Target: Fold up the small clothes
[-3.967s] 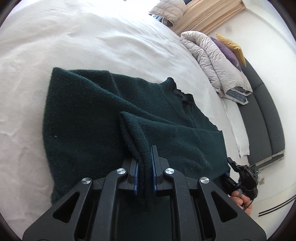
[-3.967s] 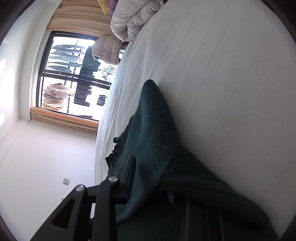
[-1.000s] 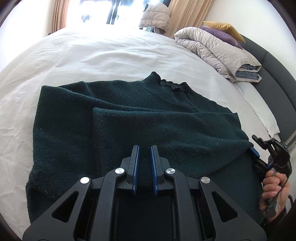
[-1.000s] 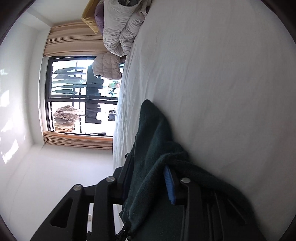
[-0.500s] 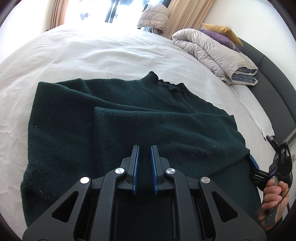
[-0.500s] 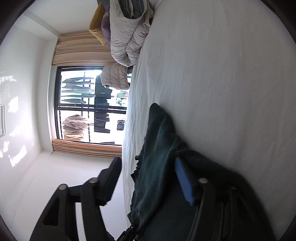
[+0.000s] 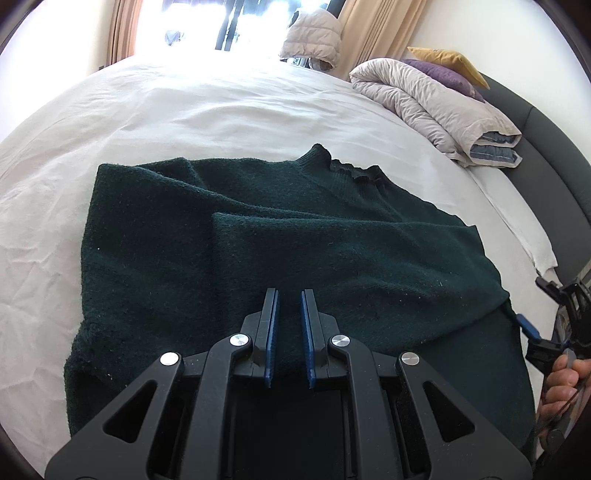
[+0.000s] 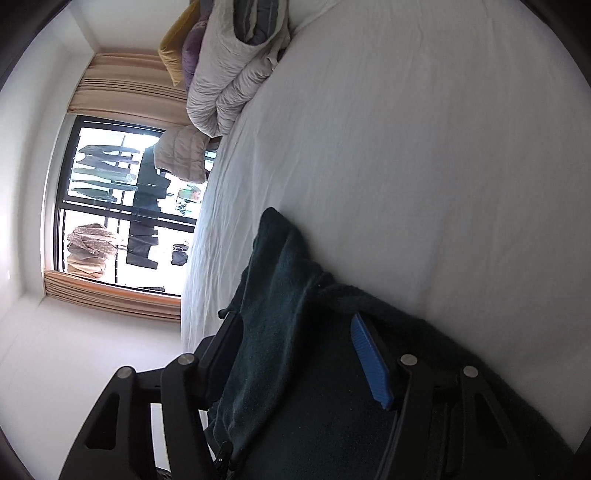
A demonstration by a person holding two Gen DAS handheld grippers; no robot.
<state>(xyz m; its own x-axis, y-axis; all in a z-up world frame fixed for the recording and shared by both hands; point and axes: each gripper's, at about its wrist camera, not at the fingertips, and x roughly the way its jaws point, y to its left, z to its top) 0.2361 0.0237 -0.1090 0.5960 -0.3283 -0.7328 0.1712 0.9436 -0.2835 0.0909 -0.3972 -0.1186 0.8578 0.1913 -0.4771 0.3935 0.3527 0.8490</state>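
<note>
Left tongs [image 7: 289, 314] hover narrow over the sweater [image 7: 184, 240]; right tongs [image 8: 295, 332], lately widened, straddle its edge.

So the backdrop here is a big bed with a white sheet [image 7: 229, 110], a bit wrinkly toward the 9 o'clock side of the left wrist view. Up around 1 o'clock there's a folded pale grey duvet [image 7: 424, 99] with a purple pillow [image 7: 443, 75] and a mustard yellow pillow [image 7: 447, 59] stacked on it, right against a dark grey padded headboard [image 7: 546, 155]. A puffy beige jacket [image 7: 312, 35] hangs near 12 o'clock by the tan curtains [image 7: 373, 33]. In the right wrist view, a black-framed window [image 8: 110, 206] sits at 9 o'clock with clothes drying on a rack [image 8: 103, 166] outside.
</note>
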